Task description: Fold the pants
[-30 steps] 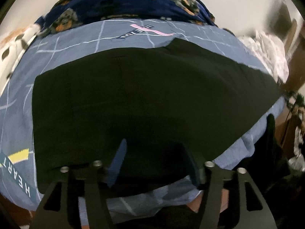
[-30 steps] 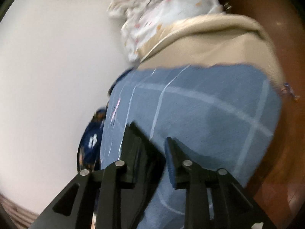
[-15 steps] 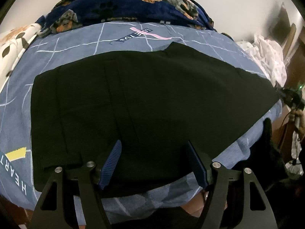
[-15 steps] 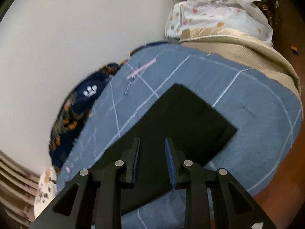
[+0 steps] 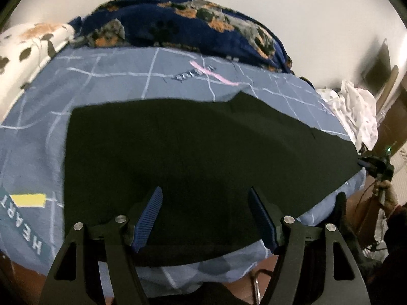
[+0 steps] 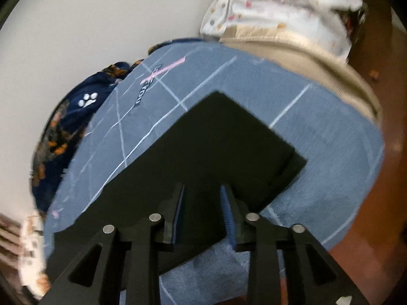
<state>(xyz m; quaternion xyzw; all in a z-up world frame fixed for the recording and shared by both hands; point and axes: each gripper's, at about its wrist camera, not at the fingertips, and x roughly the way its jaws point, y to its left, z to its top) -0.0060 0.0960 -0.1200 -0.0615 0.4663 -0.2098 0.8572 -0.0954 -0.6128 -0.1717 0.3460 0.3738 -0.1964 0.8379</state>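
The black pants [image 5: 198, 152] lie flat across a blue grid-patterned bedcover [image 5: 106, 76]. My left gripper [image 5: 206, 198] is open and empty, hovering over the near edge of the pants at their wide end. In the right wrist view the leg end of the pants [image 6: 229, 142] lies on the bedcover [image 6: 330, 132]. My right gripper [image 6: 202, 193] is open with a narrow gap, above the pants' near edge and holding nothing. It also shows far right in the left wrist view [image 5: 374, 165].
A navy dog-print blanket [image 5: 190, 25] is bunched at the back by the white wall. White patterned bedding [image 6: 285, 2] and a beige blanket [image 6: 318, 50] lie past the leg end. A white spotted pillow [image 5: 23, 43] is at the left. Brown floor [image 6: 391, 152] borders the bed.
The right gripper swung from looking past the bed's end round onto the pants' leg end. The left gripper rose slightly and its jaws stayed open.
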